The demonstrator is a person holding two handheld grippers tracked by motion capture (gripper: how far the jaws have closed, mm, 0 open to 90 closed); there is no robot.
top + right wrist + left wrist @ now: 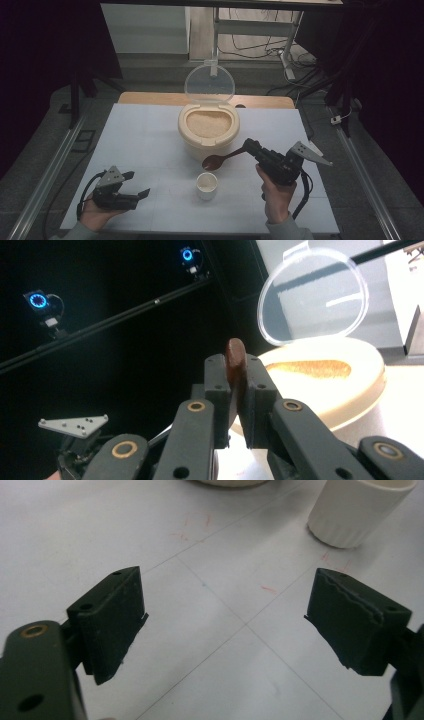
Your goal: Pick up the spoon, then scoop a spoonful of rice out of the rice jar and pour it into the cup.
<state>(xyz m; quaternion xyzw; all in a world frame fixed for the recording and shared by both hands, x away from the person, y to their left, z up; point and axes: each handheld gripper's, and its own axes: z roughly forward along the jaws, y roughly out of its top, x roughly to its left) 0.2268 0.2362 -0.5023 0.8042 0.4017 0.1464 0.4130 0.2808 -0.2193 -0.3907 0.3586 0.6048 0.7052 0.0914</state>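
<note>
right claw (248,146) clamps the brown spoon (220,160) above the white cup (206,185); left claw (136,184) gapes wide.

Lighting: dim overall; my counter (150,150) evenly lit from above, surroundings near black. Shadows soft. Glare on clear lid (314,297) (a pale streak). Focus: my left tool (225,622) slightly soft, cup (357,510) blurred.

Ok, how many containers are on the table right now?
2. A cream rice bin with its clear lid raised stands at the table's middle, and a small white cup stands just in front of it, under the spoon.
</note>
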